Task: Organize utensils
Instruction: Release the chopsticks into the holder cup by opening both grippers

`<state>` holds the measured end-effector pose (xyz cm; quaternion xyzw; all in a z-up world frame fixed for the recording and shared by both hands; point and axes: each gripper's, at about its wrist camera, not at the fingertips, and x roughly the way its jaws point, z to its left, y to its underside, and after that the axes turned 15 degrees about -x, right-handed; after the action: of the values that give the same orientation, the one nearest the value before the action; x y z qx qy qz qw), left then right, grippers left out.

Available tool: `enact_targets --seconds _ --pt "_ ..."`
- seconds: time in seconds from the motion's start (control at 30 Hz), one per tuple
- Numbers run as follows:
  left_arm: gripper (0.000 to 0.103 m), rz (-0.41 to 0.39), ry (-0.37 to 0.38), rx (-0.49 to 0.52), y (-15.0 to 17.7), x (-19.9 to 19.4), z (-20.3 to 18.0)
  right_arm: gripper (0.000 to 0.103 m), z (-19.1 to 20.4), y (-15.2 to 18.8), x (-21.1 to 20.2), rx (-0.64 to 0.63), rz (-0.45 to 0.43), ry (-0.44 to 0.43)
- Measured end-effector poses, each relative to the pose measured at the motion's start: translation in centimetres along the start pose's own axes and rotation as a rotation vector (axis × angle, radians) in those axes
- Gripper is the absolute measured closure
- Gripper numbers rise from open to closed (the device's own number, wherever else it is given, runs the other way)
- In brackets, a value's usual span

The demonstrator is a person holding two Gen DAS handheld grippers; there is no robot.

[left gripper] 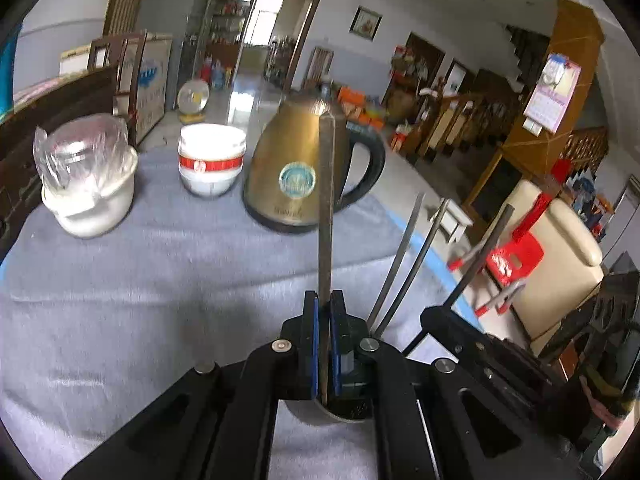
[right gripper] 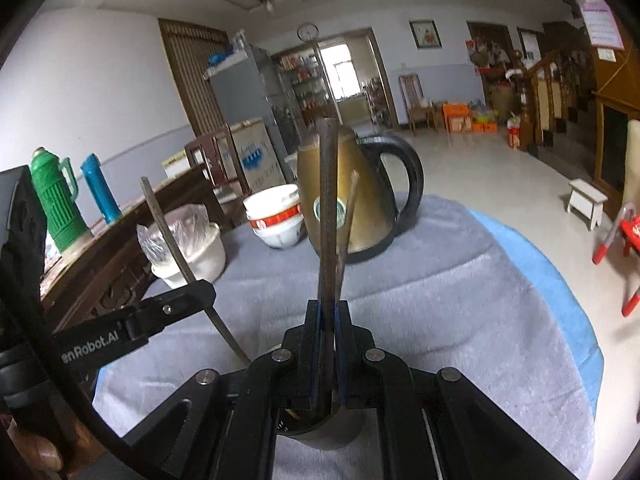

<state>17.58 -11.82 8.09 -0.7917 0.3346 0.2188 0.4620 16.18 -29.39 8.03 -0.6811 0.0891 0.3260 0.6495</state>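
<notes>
Chopstick (left gripper: 326,208) in left claw (left gripper: 324,312)

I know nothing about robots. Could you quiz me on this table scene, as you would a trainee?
1. True or false: the kettle lies on its side.
2. The left gripper and right gripper each clamp: A spoon, B chopstick, C fork?
3. Fill in: the bowls stand between the kettle and the bag-covered ____.
Key: 1 false, it stands upright; 2 B, a chopstick; 3 pot.
</notes>
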Motion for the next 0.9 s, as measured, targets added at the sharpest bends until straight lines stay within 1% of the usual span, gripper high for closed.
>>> enact_targets --seconds 0.03,0.1,0.17,0.23,0.33,0.37,0.43,0.47,0.5,0.53,0.57,0.6,0.67,0.77,0.87,0.9 --pt "0.093 0.011 -0.006 -0.006 0.0 -0.1 0.2 0.094 -0.2 0.0 0.3 0.011 0.017 -0.005" --pt "0.081 0.007 -0.008 -0.011 0.0 -1.0 0.4 0.094 -0.4 -0.2 0.4 0.03 0.045 -0.001" --pt "0.056 -0.028 -0.001 -0.017 0.0 -2.8 0.7 0.093 -0.4 -0.4 -0.3 0.029 0.037 0.022" --pt "0.05 -0.068 -0.001 -0.012 0.1 -4.7 1.1 0.093 -0.3 -0.5 -1.8 0.036 0.016 0.043" --pt "0.048 -0.115 -0.008 -0.008 0.7 -7.7 2.6 0.09 -0.1 -0.4 -3.9 0.042 -0.013 0.065" --pt "0.043 -0.127 -0.016 -0.012 1.1 -8.5 3.3 0.088 0.0 -0.2 -4.6 0.043 -0.019 0.068" --pt "0.037 -0.145 -0.041 -0.019 1.8 -9.4 4.8 0.079 0.5 0.7 -5.9 0.047 -0.022 0.066" --pt "0.035 -0.153 -0.065 -0.023 2.6 -10.2 6.1 0.075 0.7 1.1 -6.2 0.047 -0.019 0.064" --pt "0.033 -0.153 -0.083 -0.028 3.0 -10.5 7.1 0.064 1.0 1.7 -6.5 0.046 -0.014 0.061" --pt "0.032 -0.146 -0.118 -0.039 3.9 -10.9 8.5 0.042 1.6 2.8 -6.9 0.045 0.001 0.055" --pt "0.032 -0.135 -0.148 -0.049 4.7 -11.0 9.9 0.034 2.0 3.7 -7.0 0.044 0.011 0.047" --pt "0.032 -0.124 -0.169 -0.058 5.3 -11.0 10.9 0.031 2.5 4.6 -7.1 0.04 0.023 0.039" --pt "0.032 -0.086 -0.237 -0.094 7.2 -10.6 13.9 0.031 3.6 6.6 -6.6 0.02 0.074 0.023" --pt "0.032 -0.033 -0.344 -0.136 9.4 -9.5 17.5 0.031 5.2 10.0 -4.9 0.004 0.178 -0.003" --pt "0.032 0.043 -0.414 -0.168 11.0 -8.2 19.8 0.031 6.4 12.3 -3.3 -0.023 0.262 -0.007" --pt "0.032 0.055 -0.431 -0.171 11.2 -7.9 20.1 0.031 6.9 12.7 -2.8 -0.038 0.279 -0.001"
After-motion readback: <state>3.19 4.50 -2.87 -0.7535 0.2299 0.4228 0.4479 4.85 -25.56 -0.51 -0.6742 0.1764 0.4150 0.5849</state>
